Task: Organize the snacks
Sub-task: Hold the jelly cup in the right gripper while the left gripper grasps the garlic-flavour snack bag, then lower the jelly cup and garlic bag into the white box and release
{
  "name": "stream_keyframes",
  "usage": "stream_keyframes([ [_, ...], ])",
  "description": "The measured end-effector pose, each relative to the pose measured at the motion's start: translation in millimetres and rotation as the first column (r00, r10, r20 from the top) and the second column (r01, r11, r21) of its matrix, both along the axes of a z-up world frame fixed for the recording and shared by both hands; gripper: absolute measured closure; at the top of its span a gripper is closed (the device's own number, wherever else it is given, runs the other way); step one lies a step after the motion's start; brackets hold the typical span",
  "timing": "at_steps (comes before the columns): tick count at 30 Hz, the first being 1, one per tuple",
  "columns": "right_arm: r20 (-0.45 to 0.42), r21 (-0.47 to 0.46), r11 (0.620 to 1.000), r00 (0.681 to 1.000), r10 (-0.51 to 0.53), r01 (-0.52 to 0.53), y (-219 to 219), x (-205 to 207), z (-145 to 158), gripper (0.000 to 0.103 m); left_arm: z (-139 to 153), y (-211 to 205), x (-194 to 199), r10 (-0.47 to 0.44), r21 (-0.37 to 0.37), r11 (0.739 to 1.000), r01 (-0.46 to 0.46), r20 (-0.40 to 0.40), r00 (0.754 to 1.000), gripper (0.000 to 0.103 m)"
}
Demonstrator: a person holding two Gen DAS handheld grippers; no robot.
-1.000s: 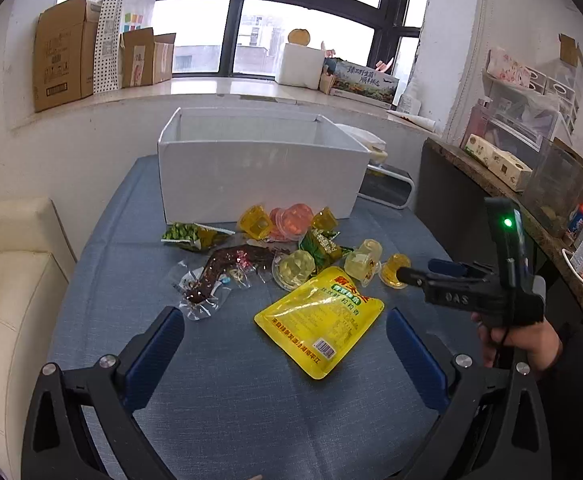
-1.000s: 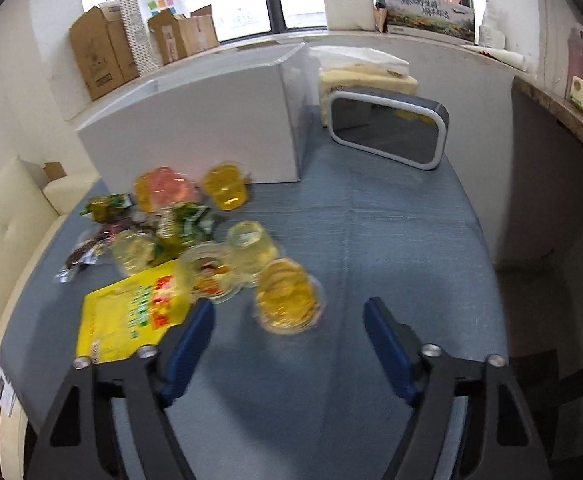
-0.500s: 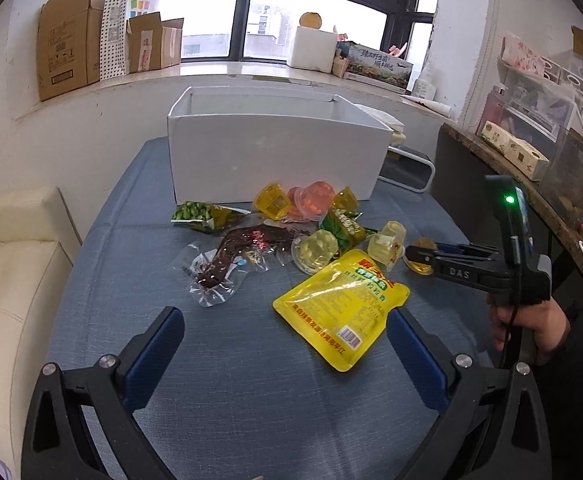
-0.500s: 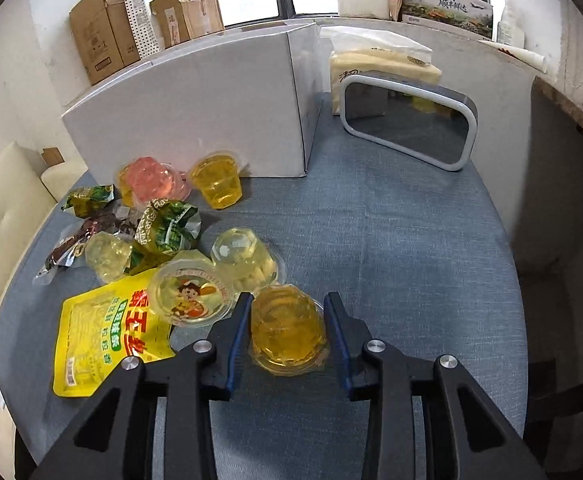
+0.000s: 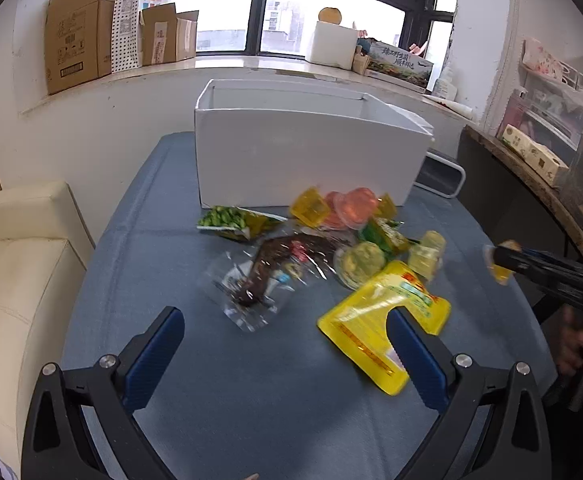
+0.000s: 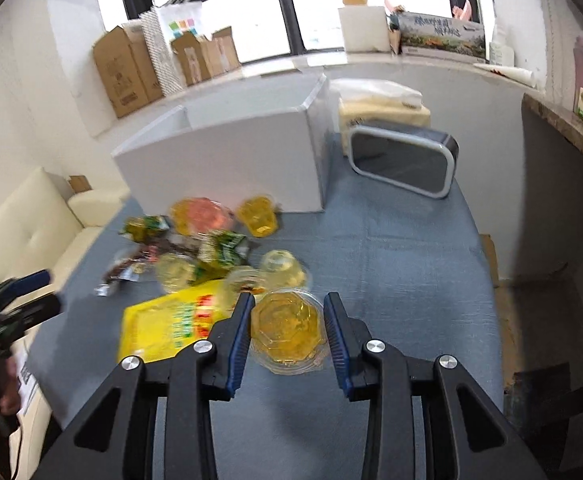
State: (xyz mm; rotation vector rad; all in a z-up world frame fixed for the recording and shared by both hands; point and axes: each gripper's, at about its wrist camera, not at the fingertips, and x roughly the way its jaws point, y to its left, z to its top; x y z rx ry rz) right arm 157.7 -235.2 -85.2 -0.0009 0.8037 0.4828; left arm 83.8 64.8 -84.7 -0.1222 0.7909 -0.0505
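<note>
One clear plastic cup of amber jelly (image 6: 286,325) is clamped in the right tool (image 6: 287,322), lifted off the blue-clothed table (image 6: 391,264); the left tool (image 5: 287,344) is held apart, empty.

Bare blue table cloth (image 5: 251,392) is lying open in front of the snack pile (image 5: 323,248). White box (image 5: 307,160) is standing just behind the pile, blocking the far side. Right of the pile, cloth is running clear up to the grey-rimmed container (image 6: 403,160) beside the box. Couch (image 5: 19,264) is bordering the table's left edge.

Cream sofa (image 5: 19,264) beside table; cardboard boxes (image 5: 75,32) on windowsill.
</note>
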Motion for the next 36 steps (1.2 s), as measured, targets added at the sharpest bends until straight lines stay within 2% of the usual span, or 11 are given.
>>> stream_keyframes([
  [5,0.025,0.033,0.999,0.999,0.043,-0.043,8,-23,14,0.064,-8,19,34,0.008,0.017,1.000,-0.008,-0.020,1.000,0.000],
  [10,0.023,0.033,0.997,0.998,0.063,-0.064,14,-32,15,0.064,-20,29,79,-0.002,0.053,0.999,0.004,-0.048,0.999,0.001],
  [16,0.015,0.022,0.997,0.997,0.078,-0.078,19,-34,11,0.064,-35,34,124,-0.018,0.063,0.998,0.025,-0.099,0.995,0.002],
  [18,0.014,0.018,0.997,0.997,0.076,-0.077,19,-33,11,0.064,-42,35,136,-0.023,0.061,0.998,0.031,-0.125,0.992,0.021],
  [20,0.011,0.019,0.997,0.997,0.076,-0.077,20,-33,10,0.064,-50,35,146,-0.014,0.083,0.996,0.028,-0.158,0.987,0.030],
  [23,0.008,0.021,0.997,0.997,0.079,-0.079,21,-31,9,0.064,-54,33,150,-0.037,0.078,0.996,0.049,-0.151,0.988,0.042],
  [26,0.002,0.021,0.997,0.997,0.080,-0.080,23,-29,7,0.064,-53,33,150,-0.030,0.089,0.995,0.042,-0.138,0.990,0.049],
  [31,-0.001,0.028,0.996,0.996,0.084,-0.084,28,-26,5,0.064,-42,37,136,-0.024,0.069,0.997,0.032,-0.105,0.994,0.053],
  [36,0.008,0.035,0.994,0.994,0.107,-0.107,35,-24,10,0.064,-12,40,99,-0.016,0.040,0.999,0.016,-0.018,1.000,0.053],
])
